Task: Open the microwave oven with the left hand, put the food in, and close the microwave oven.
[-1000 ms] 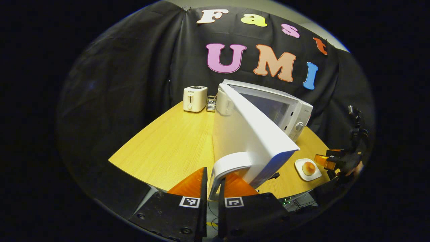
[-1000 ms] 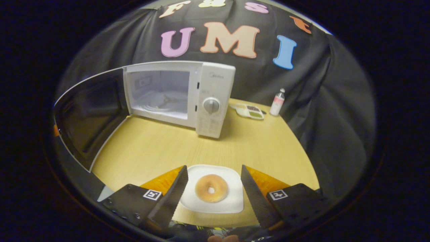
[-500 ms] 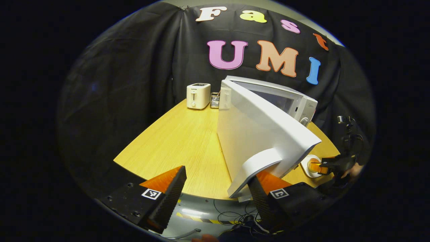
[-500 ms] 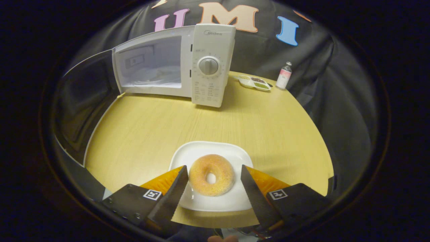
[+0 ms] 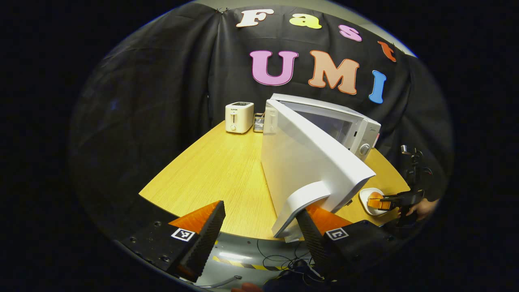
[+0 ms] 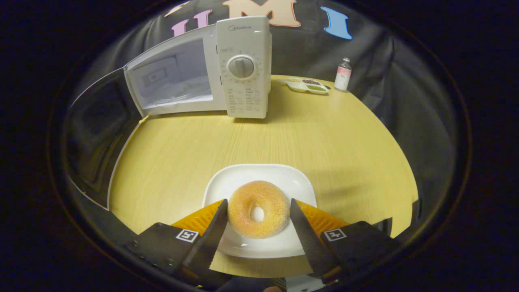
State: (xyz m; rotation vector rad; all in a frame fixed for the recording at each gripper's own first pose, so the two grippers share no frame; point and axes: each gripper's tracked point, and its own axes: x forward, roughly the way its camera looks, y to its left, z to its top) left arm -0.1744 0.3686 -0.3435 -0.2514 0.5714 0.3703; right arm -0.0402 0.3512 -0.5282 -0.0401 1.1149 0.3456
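The white microwave [image 6: 243, 69] stands at the back of the table with its door [image 6: 97, 134] swung wide to the left and its cavity [image 6: 174, 77] bare. A sugared doughnut [image 6: 258, 219] lies on a white plate [image 6: 259, 172] near the front edge. My right gripper [image 6: 258, 200] is open, one finger on each side of the doughnut, low over the plate. In the left gripper view the door [image 5: 308, 162] points at me. Its handle [image 5: 304, 198] sits just inside the right finger of my open left gripper [image 5: 259, 207], which grips nothing. Farther off, the right gripper [image 5: 387, 201] hovers at the plate [image 5: 365, 196].
A white toaster [image 5: 239, 117] and a small rack [image 5: 258, 121] stand at the table's back left. A small bottle [image 6: 342, 75] and a divided dish [image 6: 306, 85] sit at the back right. The wooden table [image 6: 284, 138] lies bare between plate and microwave. A hand [image 5: 421, 207] holds the right gripper.
My left gripper let go of the door handle and opened, leaving the door wide. My right gripper dropped toward the plate, so its fingers now straddle the doughnut.
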